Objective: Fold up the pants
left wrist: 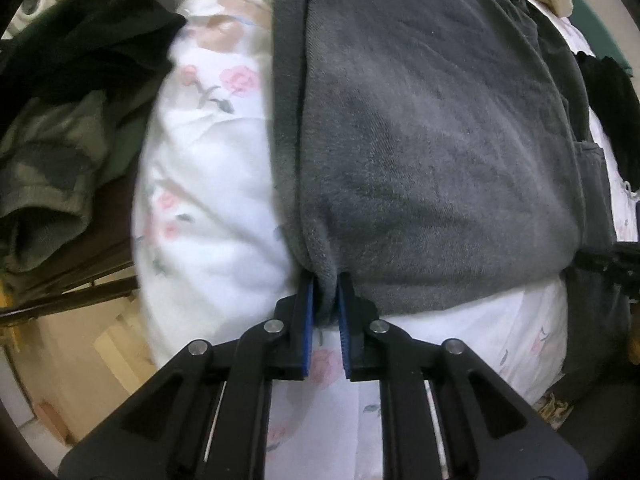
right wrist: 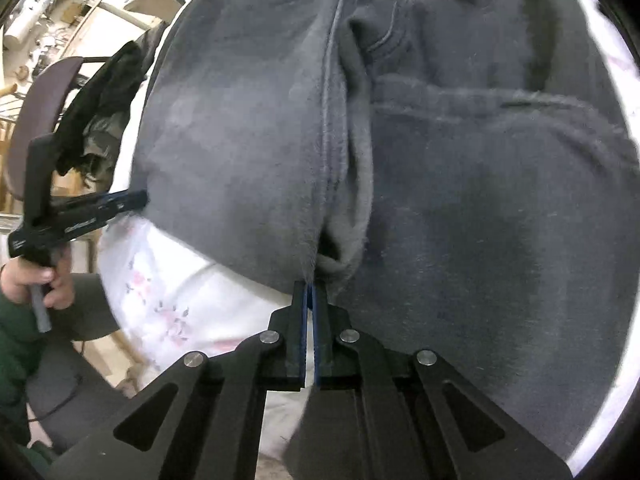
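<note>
Dark grey sweatpants lie flat on a white floral sheet. My left gripper is shut on the near left corner of the pants, with a pinch of grey cloth between its blue pads. In the right wrist view the same pants fill the frame. My right gripper is shut on the pants' near edge, where a seam and a fold of cloth meet. The left gripper also shows at the left of that view, held by a hand, its tip at the pants' side edge.
A heap of dark and camouflage clothes lies left of the sheet. More dark garments sit at the far right. A chair back draped with black clothing stands left, with cluttered shelves behind. A green sleeve is at lower left.
</note>
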Available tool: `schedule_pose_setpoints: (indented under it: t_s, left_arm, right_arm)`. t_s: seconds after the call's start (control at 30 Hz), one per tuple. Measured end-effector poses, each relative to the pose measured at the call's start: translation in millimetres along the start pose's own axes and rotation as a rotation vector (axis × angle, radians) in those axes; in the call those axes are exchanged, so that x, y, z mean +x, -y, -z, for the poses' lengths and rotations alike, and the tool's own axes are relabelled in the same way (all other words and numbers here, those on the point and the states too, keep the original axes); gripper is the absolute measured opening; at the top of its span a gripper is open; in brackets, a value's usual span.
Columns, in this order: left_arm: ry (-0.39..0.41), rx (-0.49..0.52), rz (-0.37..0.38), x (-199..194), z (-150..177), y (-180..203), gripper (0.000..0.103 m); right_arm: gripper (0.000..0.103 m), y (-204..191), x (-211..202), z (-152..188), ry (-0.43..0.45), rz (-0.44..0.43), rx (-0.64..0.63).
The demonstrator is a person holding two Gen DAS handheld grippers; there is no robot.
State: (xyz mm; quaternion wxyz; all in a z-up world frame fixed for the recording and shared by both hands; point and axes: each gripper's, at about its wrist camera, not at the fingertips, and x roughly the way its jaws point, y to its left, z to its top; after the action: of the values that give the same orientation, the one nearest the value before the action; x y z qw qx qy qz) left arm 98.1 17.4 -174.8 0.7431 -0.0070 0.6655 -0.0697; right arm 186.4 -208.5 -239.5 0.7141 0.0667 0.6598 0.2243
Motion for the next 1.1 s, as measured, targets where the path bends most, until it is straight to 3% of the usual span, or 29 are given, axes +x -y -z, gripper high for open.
schedule_pose_setpoints:
  t_s: [0.03, 0.1, 0.23, 0.33, 0.4, 0.5, 0.67, 0.73, 0.77, 0.9, 1.0, 1.1]
  left_arm:
    - [0.011, -0.007, -0.021, -6.8, 1.5, 0.0, 0.011]
    - [0.038, -0.028, -0.040, -20.3, 3.6, 0.5, 0.011]
    - [0.184, -0.065, 0.068, -45.7, -1.9, 9.4, 0.014]
    - [0.194, -0.058, 0.068, -37.9, -12.3, 23.8, 0.022]
    - [0.143, -0.028, 0.039, -17.7, -12.6, 30.9, 0.030]
    - [0.057, -0.020, -0.021, 6.7, -7.9, 26.8, 0.032]
    - [0.060, -0.010, -0.045, 3.5, -5.3, 29.9, 0.033]
    - [0.077, -0.034, -0.055, -0.8, -4.1, 34.9, 0.036]
    - [0.084, -0.044, -0.057, -4.0, -3.3, 36.3, 0.042]
    - [0.165, -0.078, -0.012, -30.4, -9.8, 48.2, 0.072]
    - [0.218, -0.097, 0.023, -47.4, -16.1, 67.0, 0.073]
    - [0.246, -0.098, 0.063, -53.0, -21.9, 87.3, 0.073]
  right_arm:
    - [0.007, 0.1, -7.0, 1.7, 0.006, 0.040, -0.004]
    - [0.007, 1.9, -17.4, 5.0, 0.010, 0.069, -0.006]
    - [0.007, -1.2, -40.0, -5.1, 0.168, -0.020, 0.014]
    - [0.007, -17.4, -31.9, -20.1, 0.218, -0.051, -0.041]
    - [0.007, -22.6, -17.4, -26.8, 0.197, -0.039, -0.079]
    - [0.003, -9.7, 19.3, -28.4, 0.091, 0.061, -0.050]
    - [0.000, 4.0, 22.3, -25.1, 0.035, 0.049, 0.028]
    - [0.002, 5.7, 8.9, -22.9, 0.056, 0.002, 0.044]
    - [0.007, 9.8, 1.1, -21.0, 0.072, -0.015, 0.058]
    - [0.007, 38.8, -64.2, -12.8, 0.235, -0.089, 0.138]
    - [0.008, 75.4, -111.0, -10.5, 0.351, -0.038, 0.228]
    - [0.017, 125.4, -137.6, -7.8, 0.383, 0.022, 0.349]
